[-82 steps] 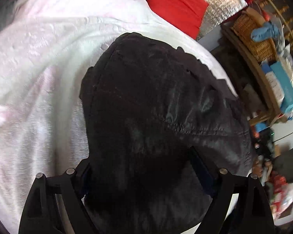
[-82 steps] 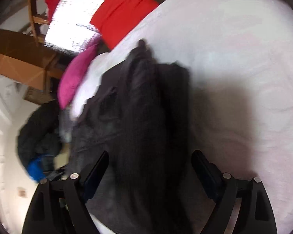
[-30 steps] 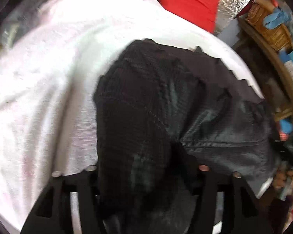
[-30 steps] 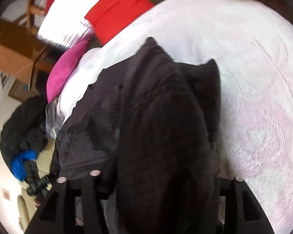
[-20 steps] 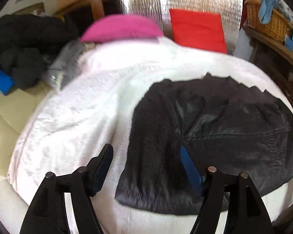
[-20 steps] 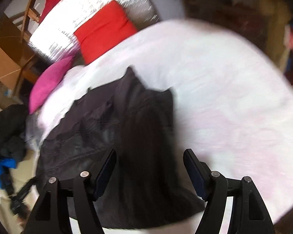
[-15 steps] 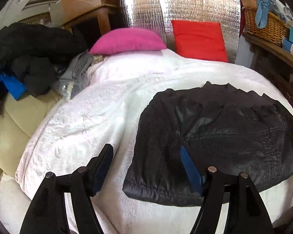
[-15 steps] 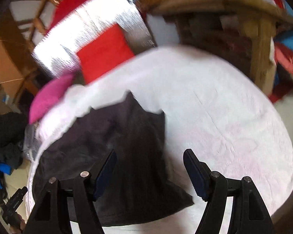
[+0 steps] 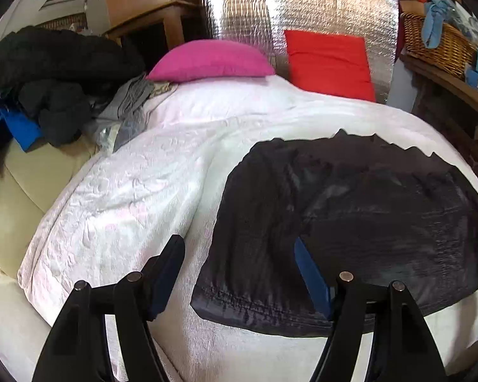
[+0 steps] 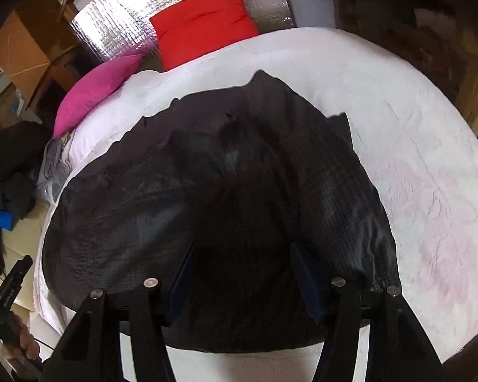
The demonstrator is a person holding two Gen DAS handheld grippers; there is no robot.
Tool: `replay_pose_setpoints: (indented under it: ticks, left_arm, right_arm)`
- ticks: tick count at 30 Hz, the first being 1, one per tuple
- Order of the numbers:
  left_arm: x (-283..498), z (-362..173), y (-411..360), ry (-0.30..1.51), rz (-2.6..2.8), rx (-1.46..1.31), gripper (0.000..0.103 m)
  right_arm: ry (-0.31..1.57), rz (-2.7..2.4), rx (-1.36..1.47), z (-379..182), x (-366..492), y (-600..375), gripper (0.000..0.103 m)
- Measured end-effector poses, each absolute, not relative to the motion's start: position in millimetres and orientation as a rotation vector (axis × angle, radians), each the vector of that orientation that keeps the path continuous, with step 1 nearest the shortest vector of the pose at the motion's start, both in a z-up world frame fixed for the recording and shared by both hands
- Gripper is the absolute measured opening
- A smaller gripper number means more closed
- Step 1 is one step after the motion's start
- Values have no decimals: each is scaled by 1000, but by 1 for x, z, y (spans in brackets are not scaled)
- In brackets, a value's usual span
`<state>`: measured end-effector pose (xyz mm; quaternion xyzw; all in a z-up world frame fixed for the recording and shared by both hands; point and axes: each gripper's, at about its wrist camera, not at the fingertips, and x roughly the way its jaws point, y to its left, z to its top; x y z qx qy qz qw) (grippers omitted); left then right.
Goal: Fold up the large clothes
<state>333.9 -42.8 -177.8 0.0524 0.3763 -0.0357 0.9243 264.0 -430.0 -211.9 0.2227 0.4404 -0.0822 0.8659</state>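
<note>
The left claw [image 9: 239,267] hangs spread and empty over the near edge of the black jacket [image 9: 350,222]; the right claw [image 10: 242,273] is closing, dark fabric between its fingers, no grip evident. The jacket lies on the white bed cover [image 9: 127,191] in a compact flat shape, probably folded once or twice; a last fold may remain. Beyond sit the pink pillow [image 9: 210,60] and red cushion [image 9: 328,63].

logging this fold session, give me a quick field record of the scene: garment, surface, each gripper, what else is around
garment: black jacket, lying folded and flat
surface: white blanket over a bed
left gripper: open, above the jacket's near left edge, holding nothing
right gripper: jaws closing, jacket beneath, no grip visible
pillows: pink pillow and red pillow at the far end
clutter: dark clothes pile at left, wicker basket at right
</note>
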Motion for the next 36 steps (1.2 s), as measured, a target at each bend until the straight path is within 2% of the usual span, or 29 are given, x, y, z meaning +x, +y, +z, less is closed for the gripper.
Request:
replay_pose_setpoints:
  ticks: [7, 10, 13, 18, 22, 25, 28, 36]
  left_arm:
    - [351, -197, -44, 824, -41, 126, 72]
    - [357, -204, -47, 843, -26, 141, 72]
    - [360, -211, -48, 860, -18, 153, 72]
    - [349, -202, -48, 825, 7, 173, 72]
    - [322, -172, -50, 747, 19, 186, 73]
    - [294, -144, -53, 679, 3, 192, 86]
    - [264, -116, -56, 613, -12, 193, 87]
    - [196, -48, -55, 503, -40, 177, 96]
  right_arm:
    - [726, -210, 467, -175, 269, -441, 63]
    - [770, -247, 515, -190, 292, -457, 63]
    - [908, -266, 557, -224, 320, -462, 64]
    - [879, -282, 537, -215, 309, -455, 64]
    - [786, -286, 458, -190, 272, -435, 65]
    - [702, -297, 378, -165, 236, -412, 70]
    - [649, -285, 358, -146, 207, -392, 76]
    - [568, -277, 261, -83, 132, -334, 78]
